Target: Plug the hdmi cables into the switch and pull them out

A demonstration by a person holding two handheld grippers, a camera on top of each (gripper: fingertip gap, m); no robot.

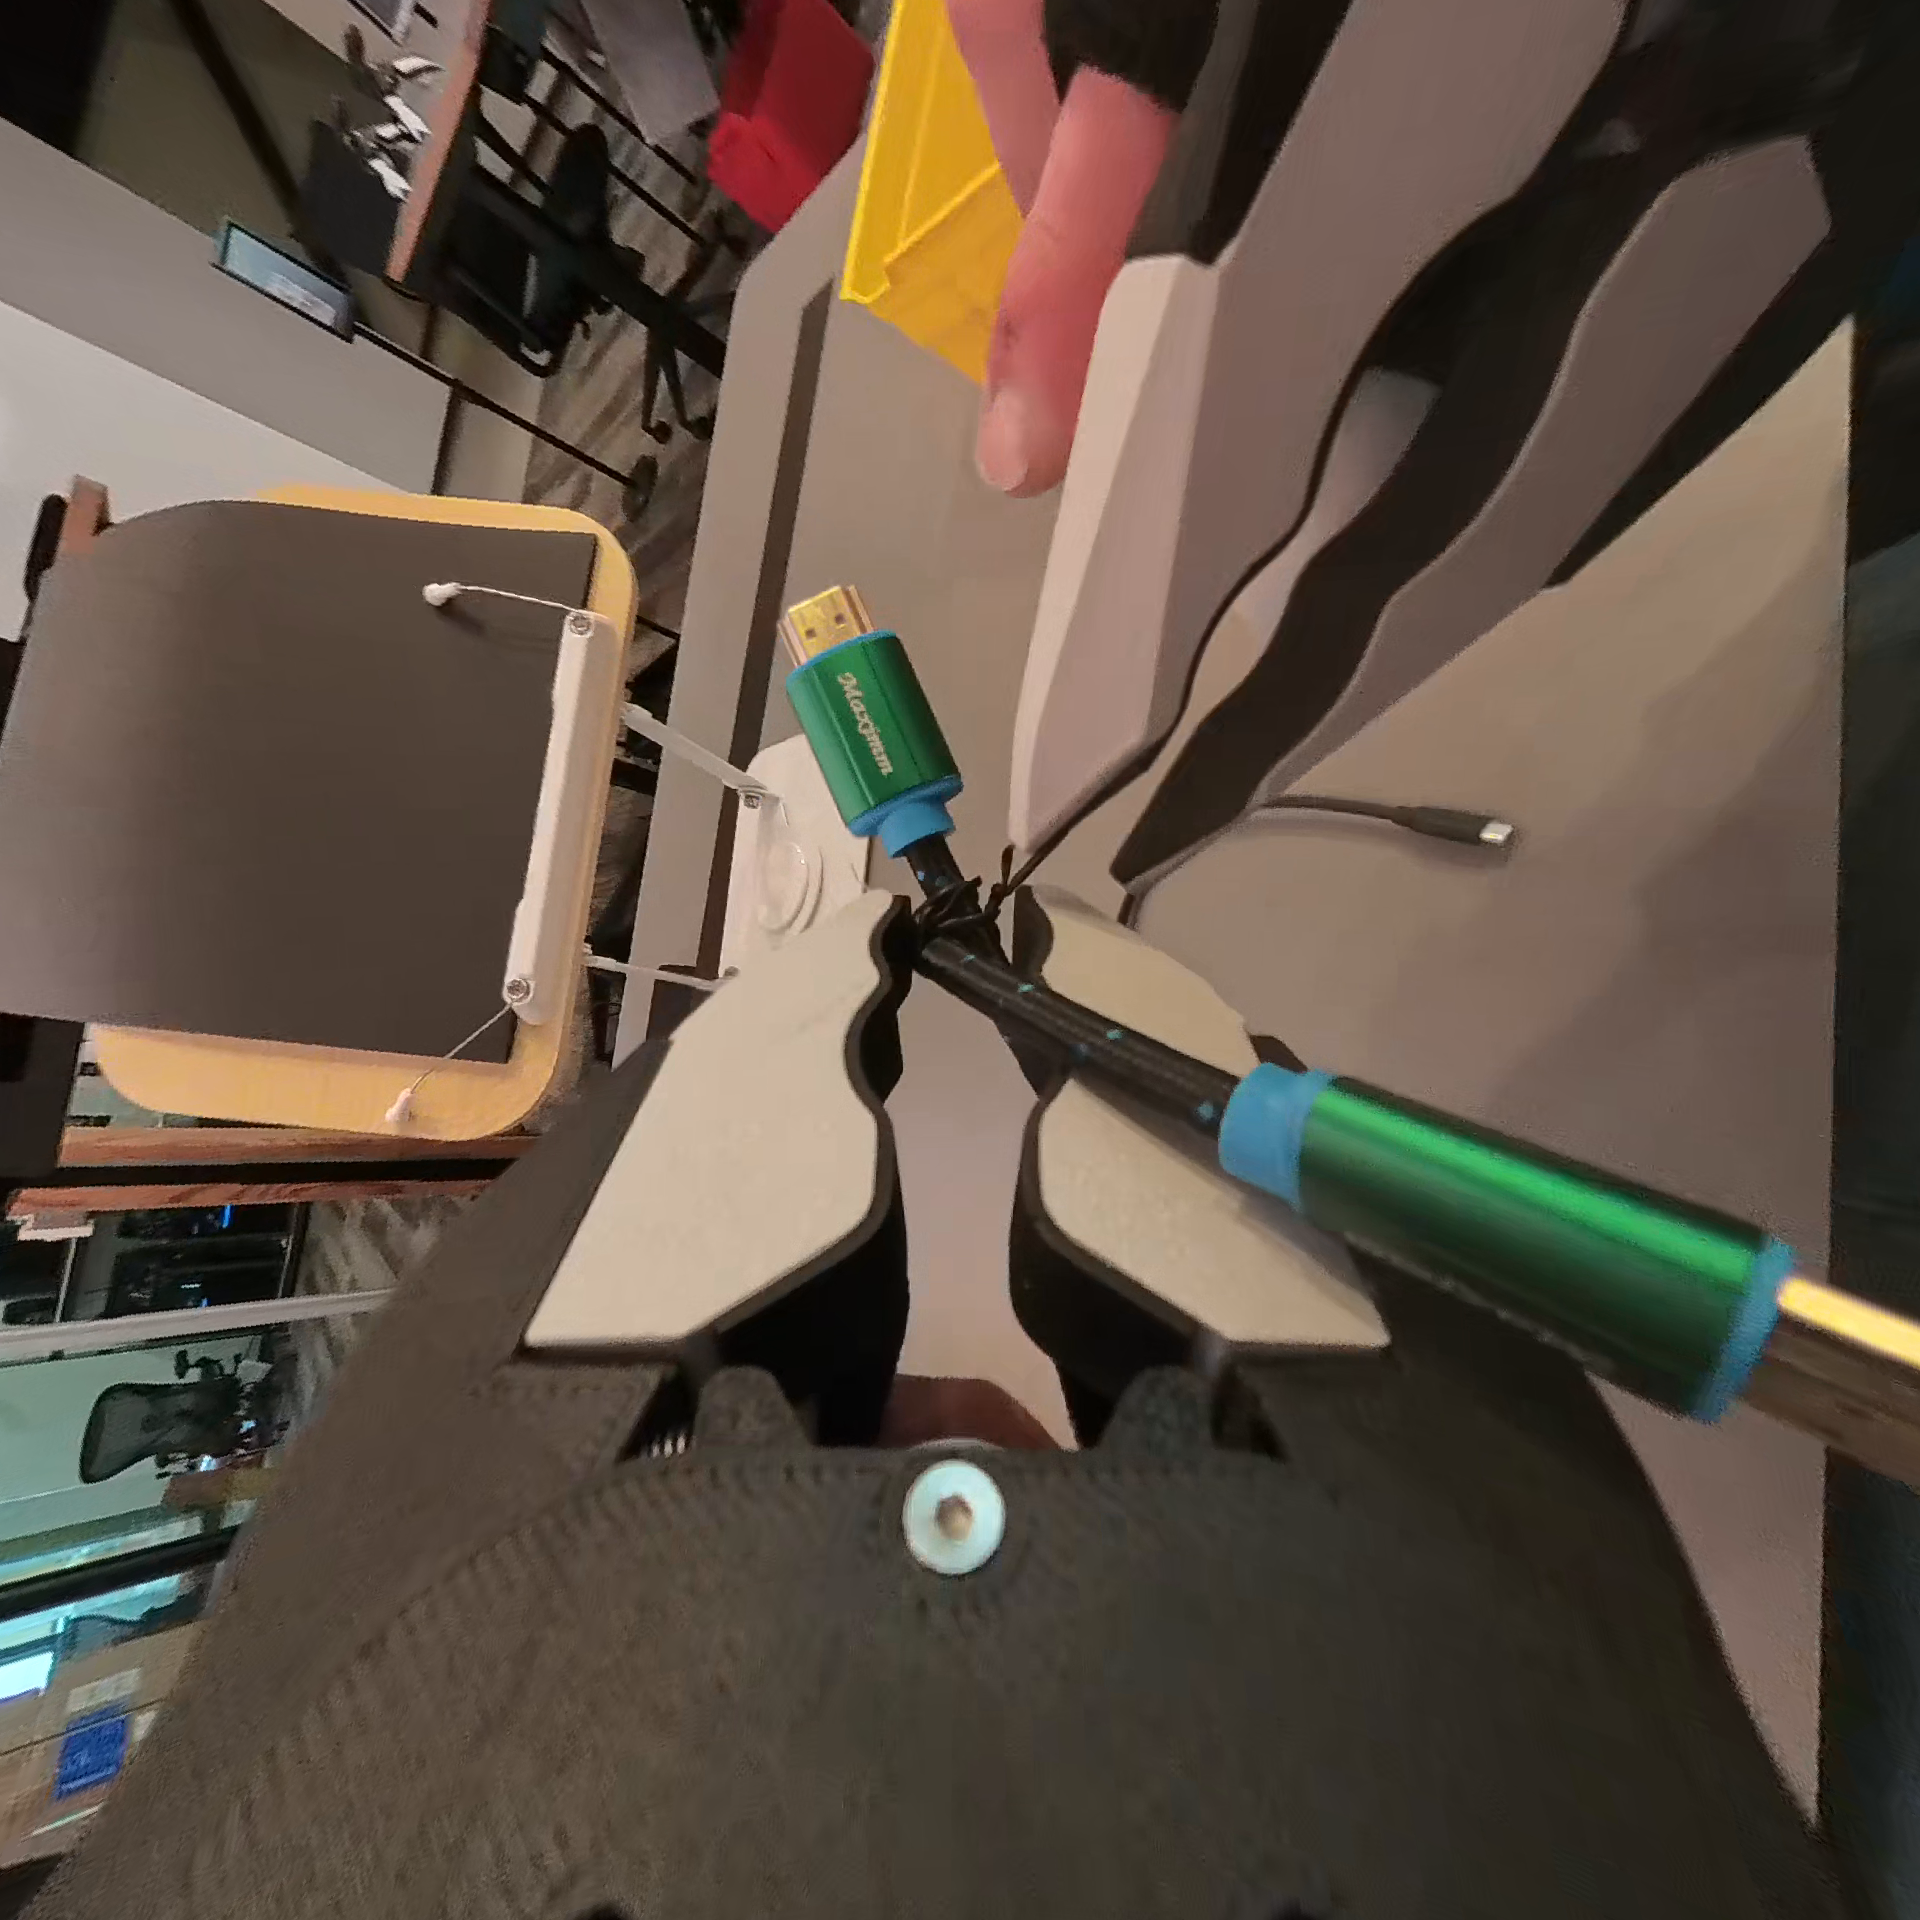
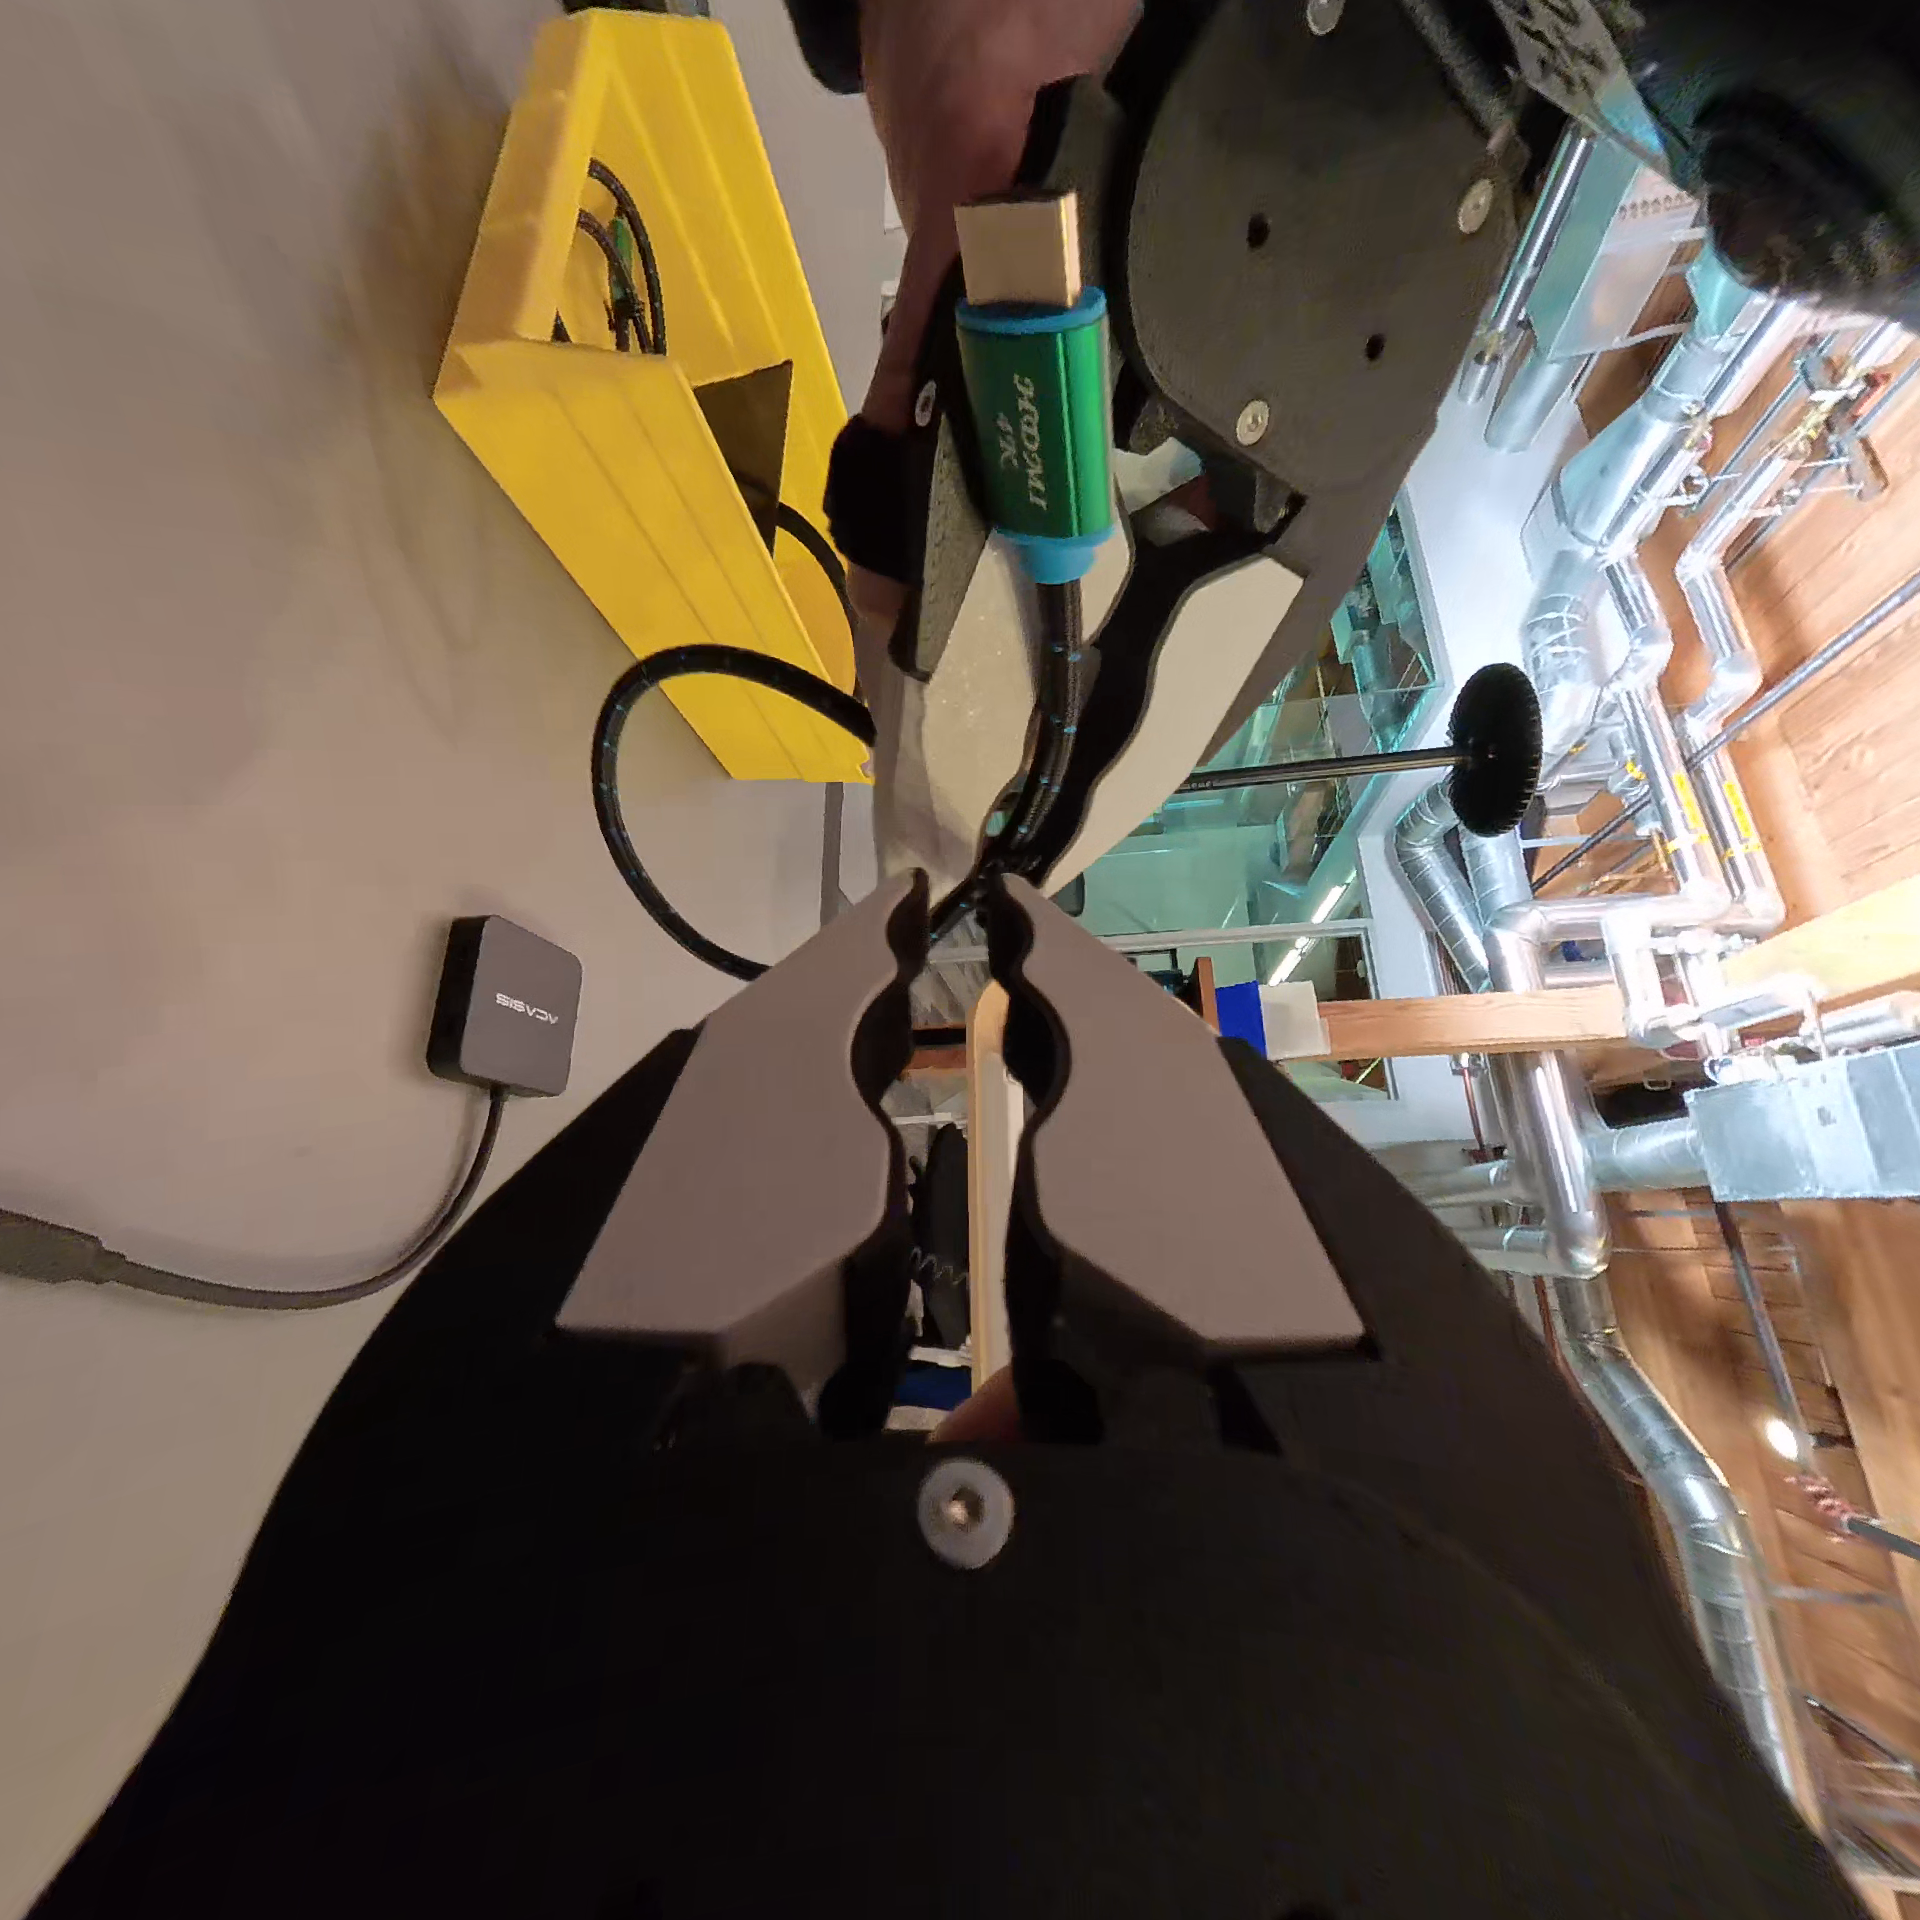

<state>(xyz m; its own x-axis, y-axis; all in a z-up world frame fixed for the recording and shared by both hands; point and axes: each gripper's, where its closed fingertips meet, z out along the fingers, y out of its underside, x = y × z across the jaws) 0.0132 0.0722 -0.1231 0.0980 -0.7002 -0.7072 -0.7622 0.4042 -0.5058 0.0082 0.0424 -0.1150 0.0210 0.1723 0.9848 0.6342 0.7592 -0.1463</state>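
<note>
The braided black HDMI cable (image 1: 1023,1023), coiled and tied, is clamped at the fingertips of both the left hand-held gripper (image 1: 961,920) and the right hand-held gripper (image 2: 961,899), its green plugs (image 1: 871,738) free, with the grey switch (image 2: 506,1006) lying left of the right one on the surface (image 2: 208,623), beyond it a yellow bin (image 2: 634,416).

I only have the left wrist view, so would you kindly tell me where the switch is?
Observer: The switch, a small grey box, lies flat on the table.
Operator: Is anything plugged into it?
Observer: Only its own grey lead is attached; the green plug is up in the air.
Operator: What does the yellow bin hold?
Observer: The yellow bin holds more black cable.
</note>
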